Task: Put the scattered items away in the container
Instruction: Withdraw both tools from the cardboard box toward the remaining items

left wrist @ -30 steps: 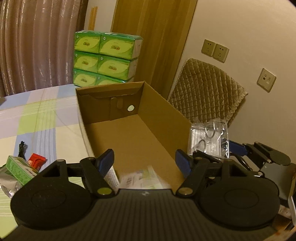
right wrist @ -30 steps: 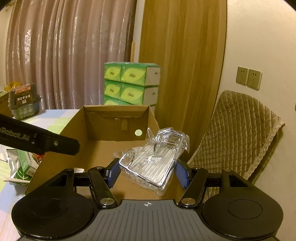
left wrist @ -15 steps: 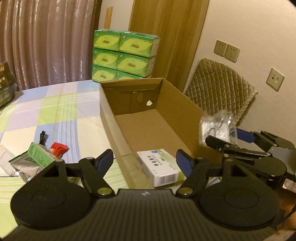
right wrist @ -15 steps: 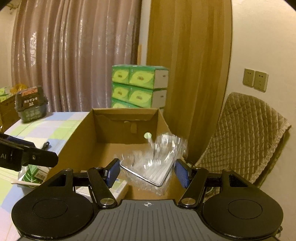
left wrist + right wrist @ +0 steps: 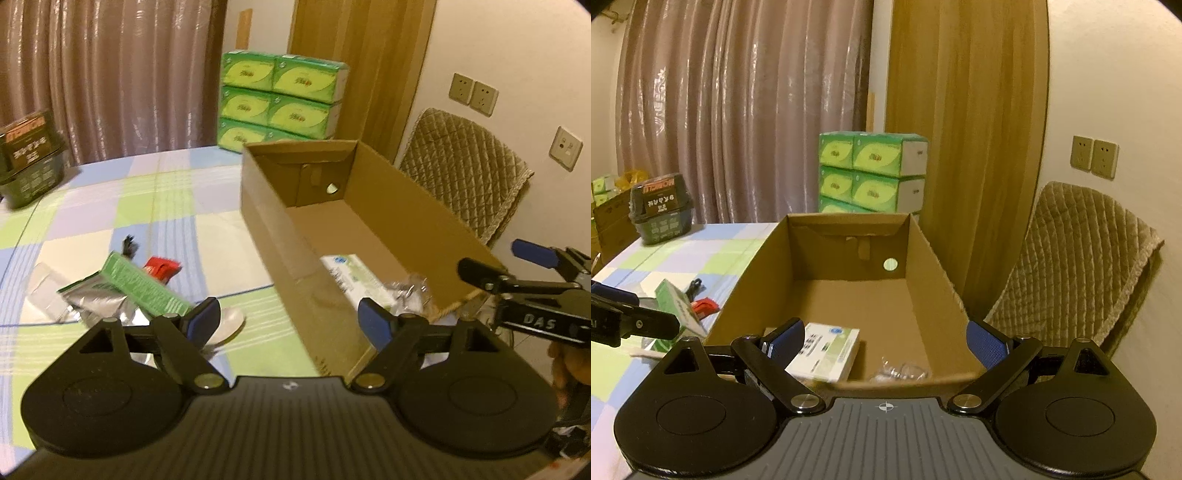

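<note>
The open cardboard box (image 5: 280, 258) stands on the chequered tablecloth; in the right wrist view I look into the box (image 5: 849, 254) from its near end. A white medicine box (image 5: 351, 277) (image 5: 827, 350) and a clear plastic bag (image 5: 410, 291) (image 5: 901, 369) lie on its floor. My left gripper (image 5: 288, 317) hangs over the box's near left corner, jaws opening, nothing between them. My right gripper (image 5: 886, 339) sits at the near rim, jaws opening and empty, the bag lying below them. Left of the box lie a green carton (image 5: 144, 284), a silver pouch (image 5: 96, 302) and a red packet (image 5: 162, 267).
A black clip (image 5: 129, 245) and a white spoon-shaped piece (image 5: 229, 325) also lie on the cloth. A dark green basket (image 5: 29, 162) stands at the table's far left. Stacked green tissue packs (image 5: 280, 96) and a quilted chair (image 5: 465, 173) are behind and right of the box.
The right gripper opened and the clear bag dropped from it into the box. The left gripper swung left from over the box, leaving the white medicine box inside.
</note>
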